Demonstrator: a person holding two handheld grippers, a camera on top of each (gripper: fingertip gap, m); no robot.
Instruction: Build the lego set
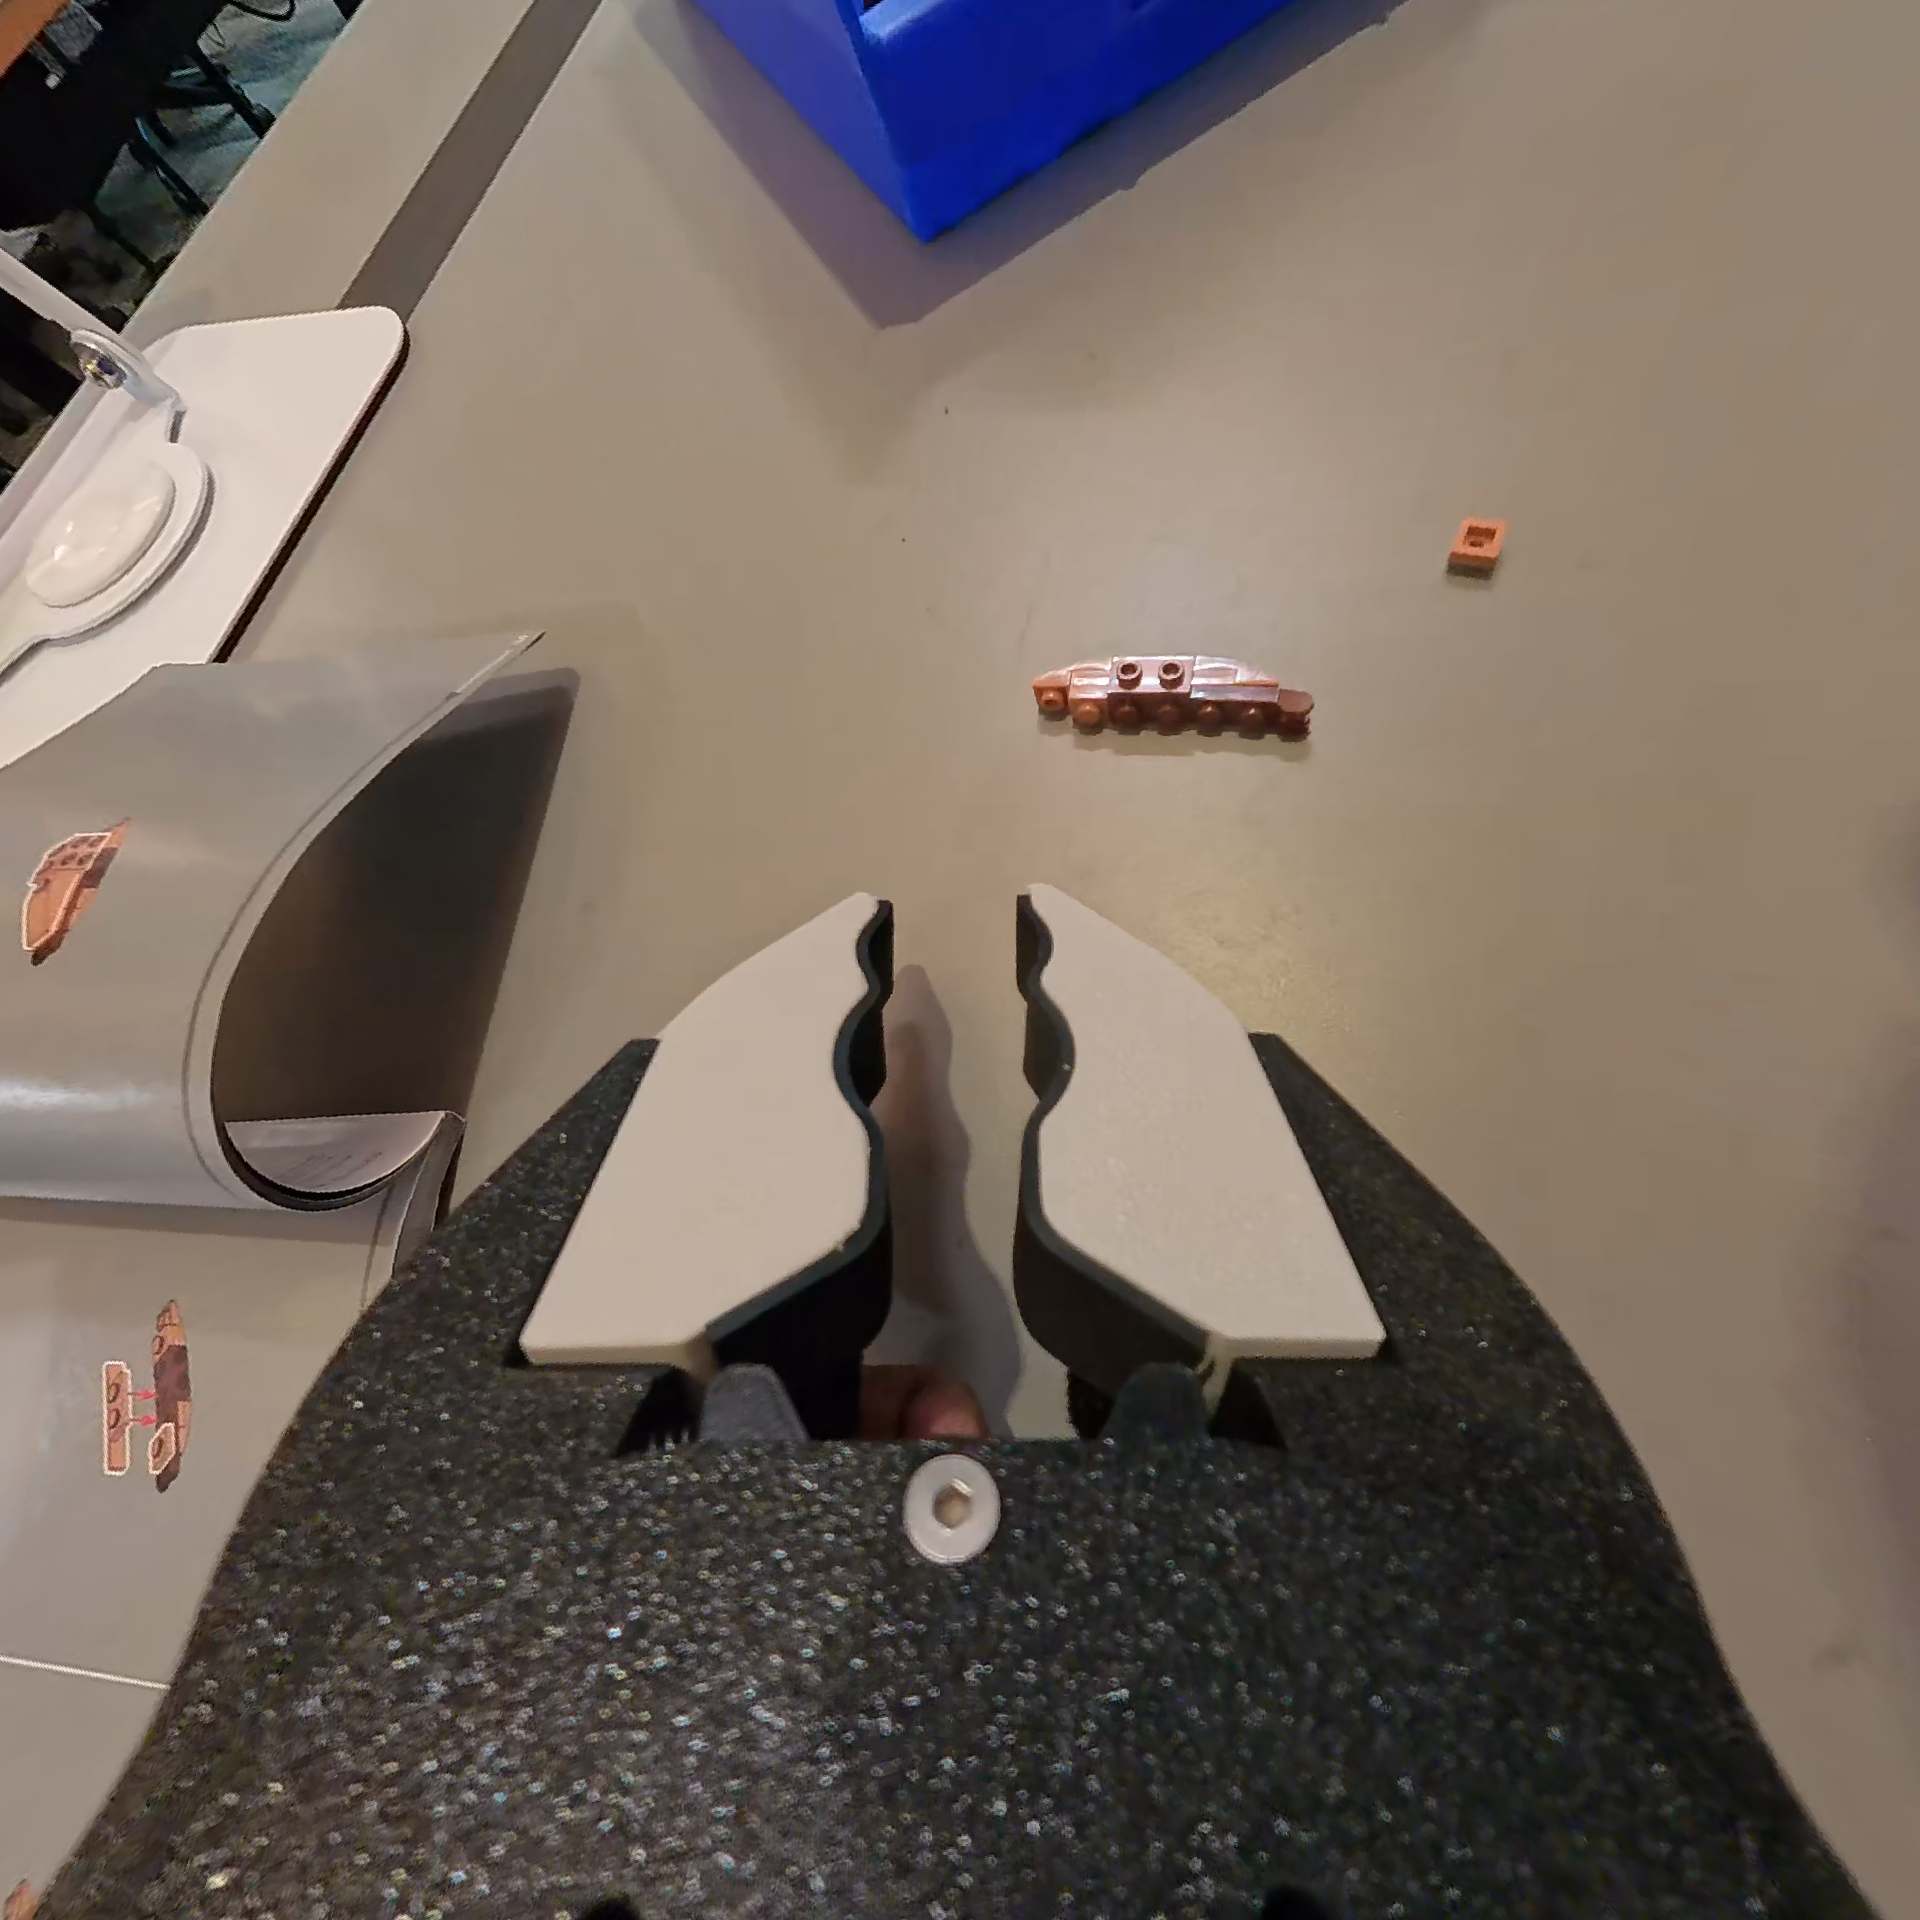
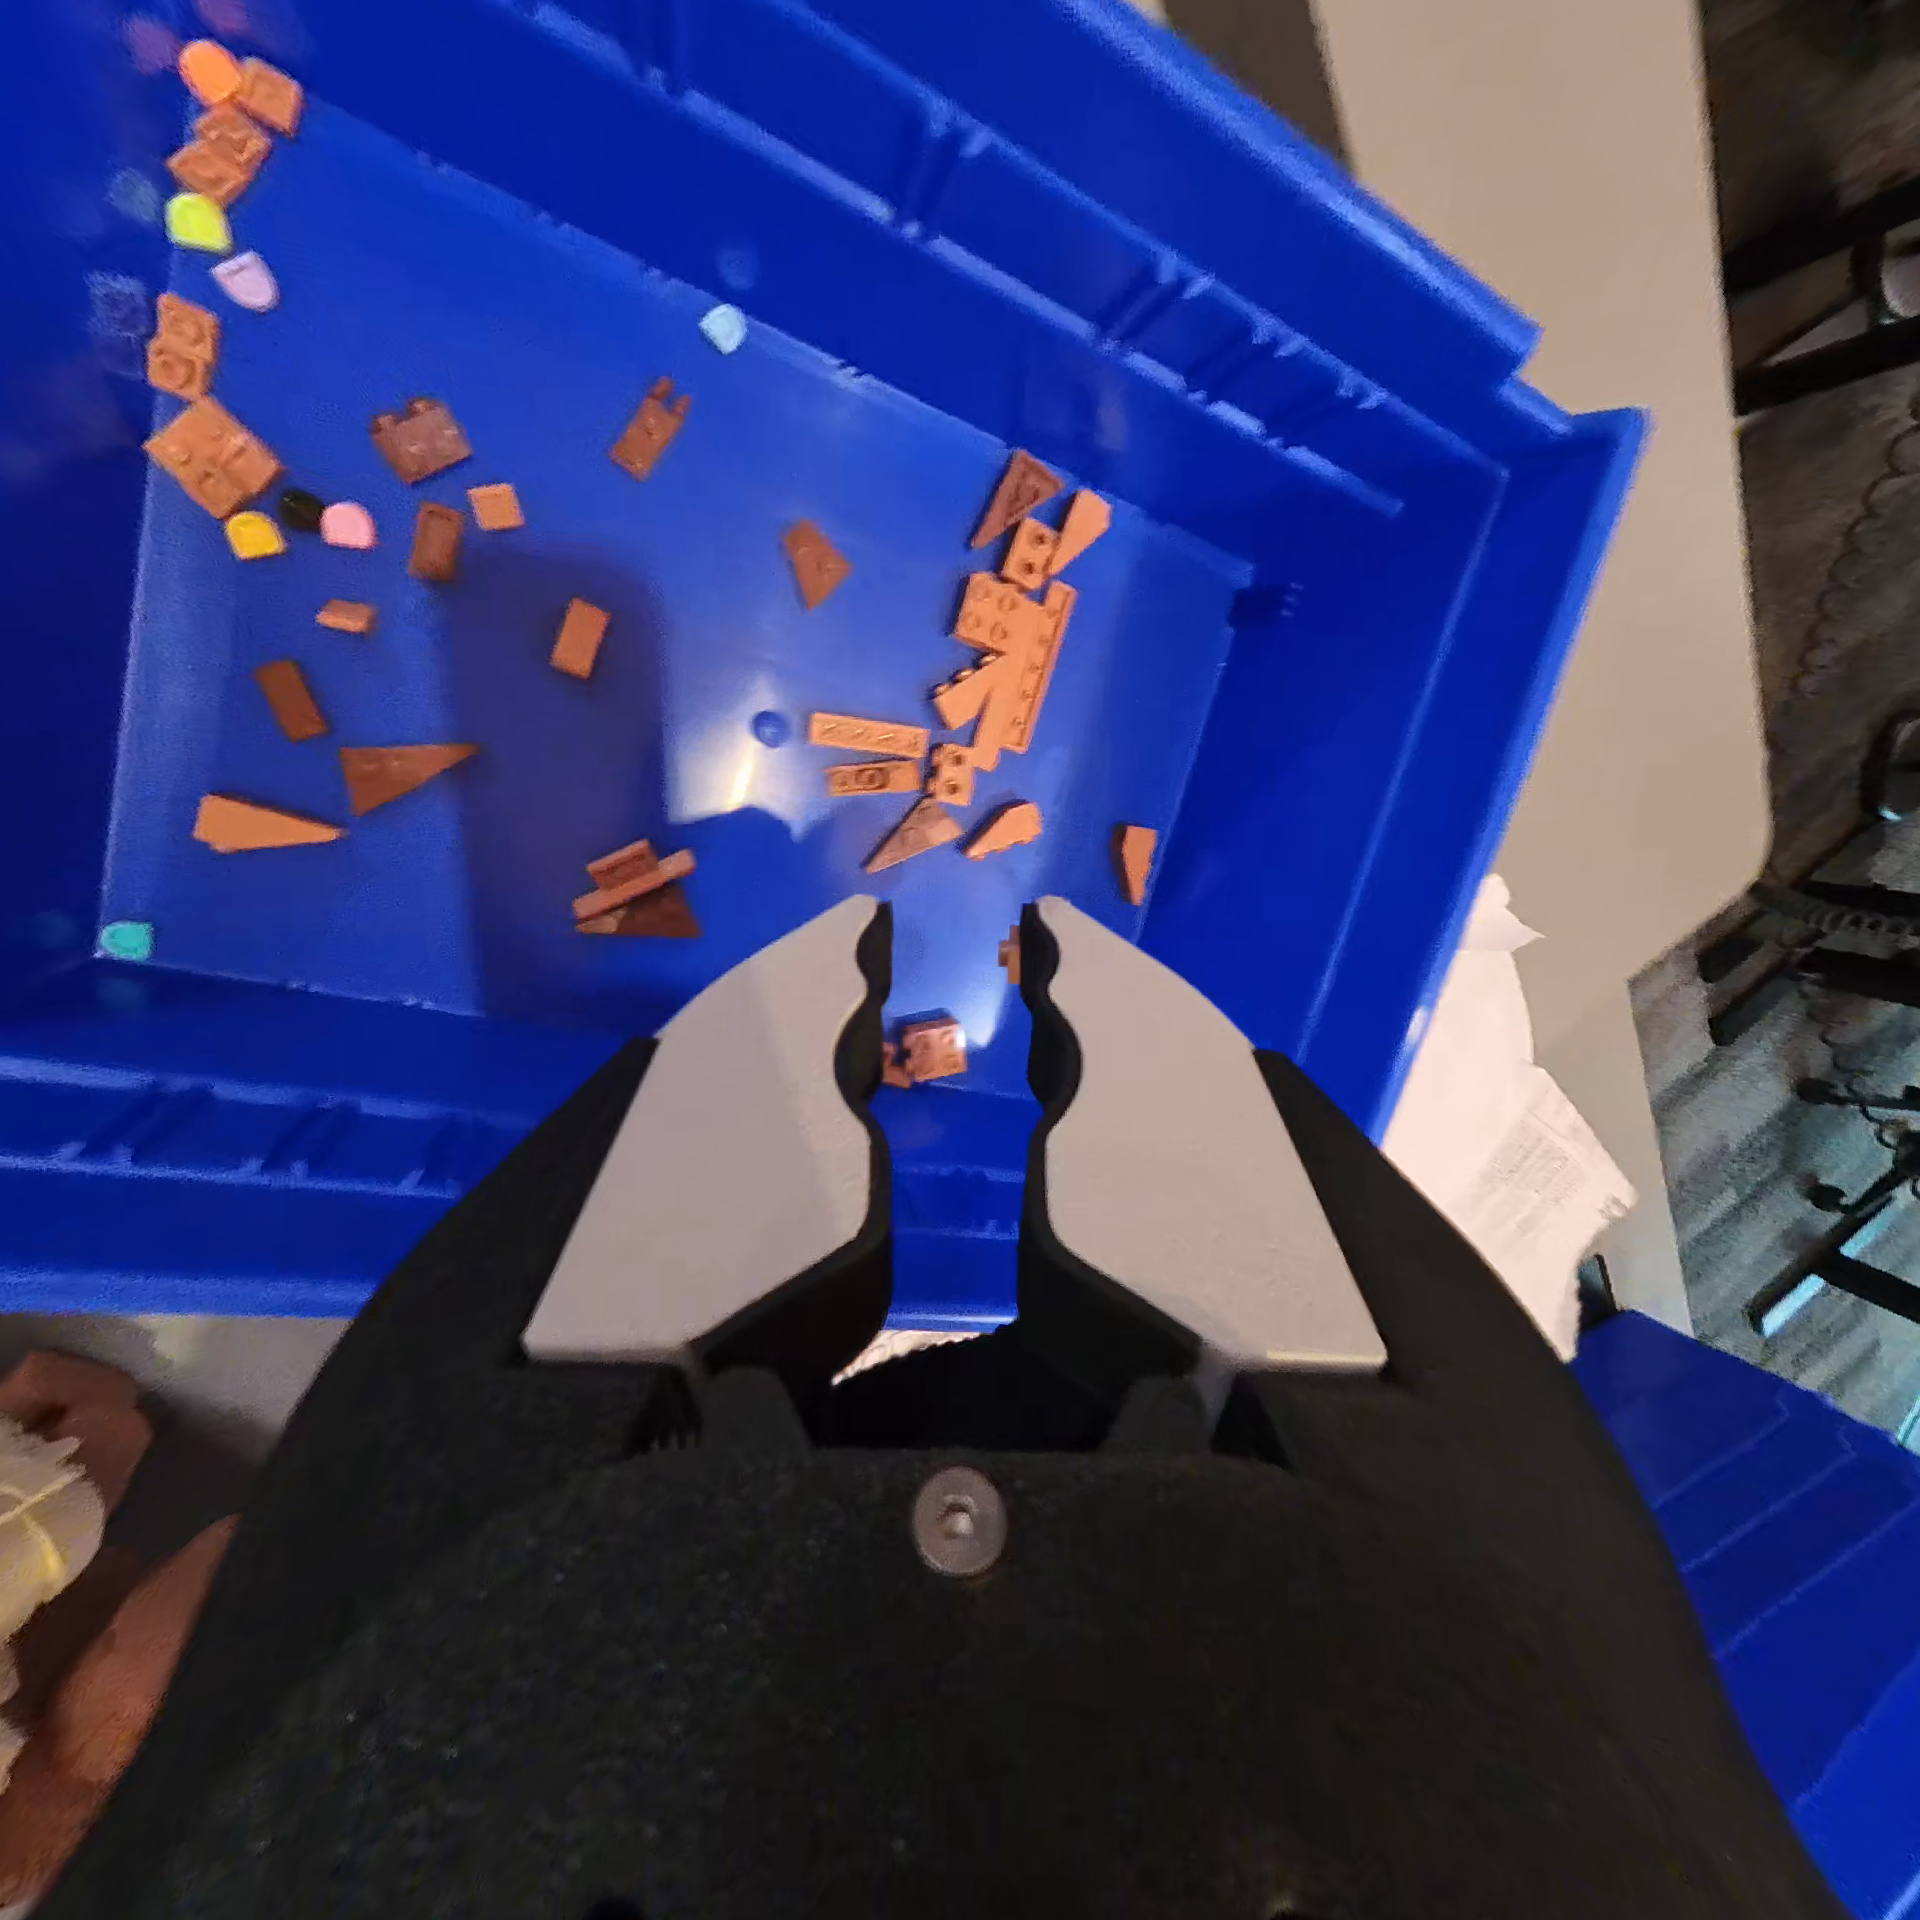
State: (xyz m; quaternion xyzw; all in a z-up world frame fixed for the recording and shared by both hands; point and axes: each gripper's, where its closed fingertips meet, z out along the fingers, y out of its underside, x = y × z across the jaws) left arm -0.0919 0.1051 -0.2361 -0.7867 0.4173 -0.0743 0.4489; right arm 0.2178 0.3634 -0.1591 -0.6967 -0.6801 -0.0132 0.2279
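Carefully, my right gripper (image 2: 956, 914), jaws apart and empty, hovers over the blue bin (image 2: 1455, 644); my left gripper (image 1: 954, 909), parted too, waits near the brown assembly (image 1: 1172, 698).

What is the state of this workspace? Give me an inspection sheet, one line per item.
Surface: grey table, mostly bare.
Job's things: long brown lego assembly on the table; small orange square plate apart to its right; blue bin holding loose lego pieces; instruction booklet with a curled page.
Clutter: white stand at the table's left edge; white papers beside the bin.
Grippers: left gripper open, empty, above the table; right gripper open, empty, over the bin.
Cables: nothing seen.
Surroundings: dark chairs on carpet beyond the table.
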